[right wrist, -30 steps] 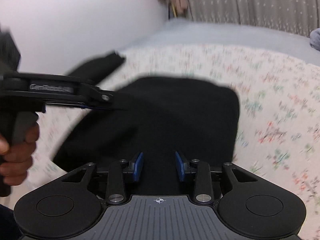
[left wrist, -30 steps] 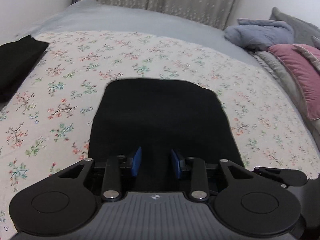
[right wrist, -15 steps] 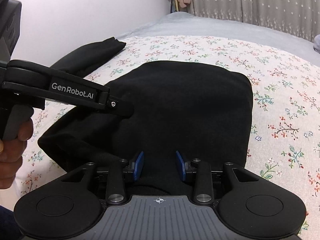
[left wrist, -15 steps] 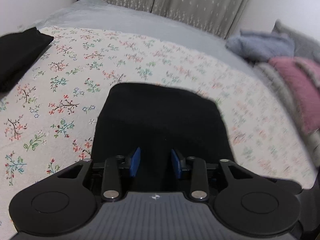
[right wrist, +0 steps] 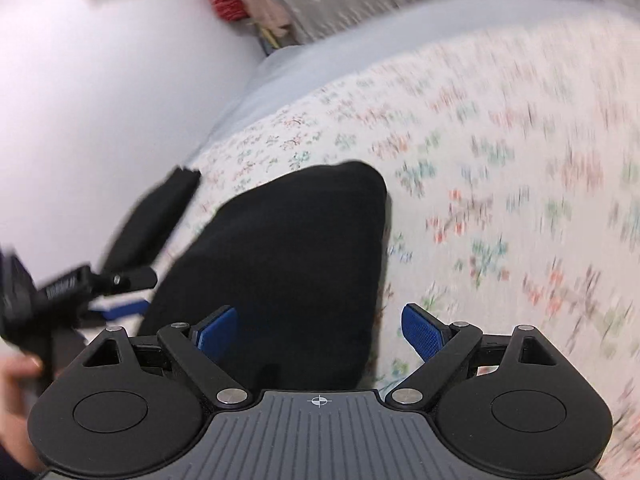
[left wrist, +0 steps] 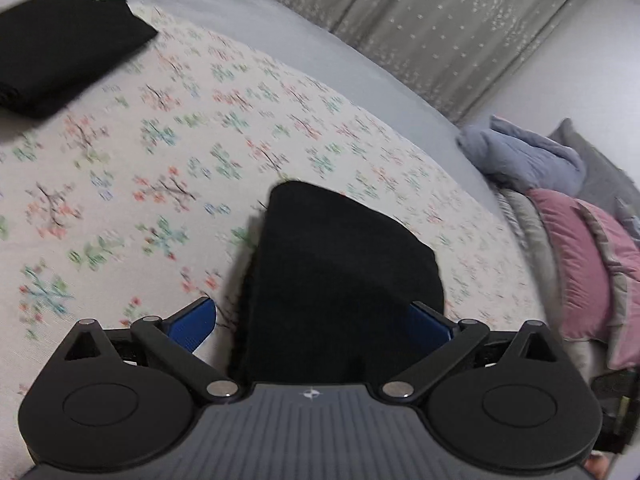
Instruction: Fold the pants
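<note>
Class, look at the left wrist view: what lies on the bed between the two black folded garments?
Only bare floral bedspread separates the folded black pants from the second black folded garment, in the left wrist view.

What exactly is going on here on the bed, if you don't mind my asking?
A person with a handheld gripper in each hand is folding black pants on a floral bedspread. The pants lie folded into a compact rectangle. The jaws of the left gripper and the right gripper are opening, pads clear of the cloth, so nothing is gripped. Another folded black garment lies off to the side, and pillows sit at the bed's edge.
</note>
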